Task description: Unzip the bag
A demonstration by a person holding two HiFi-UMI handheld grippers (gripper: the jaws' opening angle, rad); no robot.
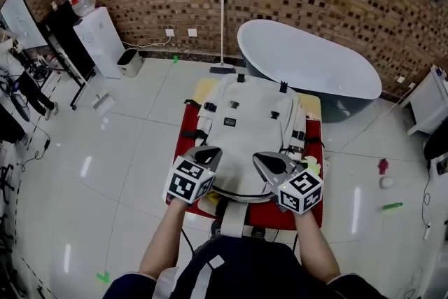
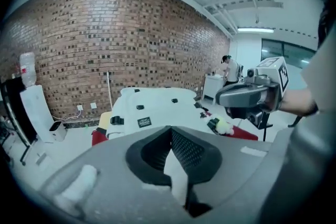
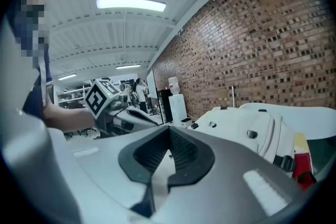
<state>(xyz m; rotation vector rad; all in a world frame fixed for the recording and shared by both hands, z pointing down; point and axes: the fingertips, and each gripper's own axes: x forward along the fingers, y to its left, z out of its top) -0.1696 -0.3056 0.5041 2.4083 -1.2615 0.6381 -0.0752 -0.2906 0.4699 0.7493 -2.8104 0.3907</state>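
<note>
Both the left tongs (image 1: 208, 152) and right tongs (image 1: 262, 159) were held closed on nothing at lower centre. The bag (image 1: 248, 115) was laid lengthwise just above them, equally near.

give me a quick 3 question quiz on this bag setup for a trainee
1. True or false: the left hand-held gripper is clamped on the bag.
2. What stands behind the bag? A) bathtub B) sofa C) fridge
3. Fill in: the bag lies on a ___ surface.
Key: 1 false, its jaws are together on nothing; 2 A; 3 red.
</note>
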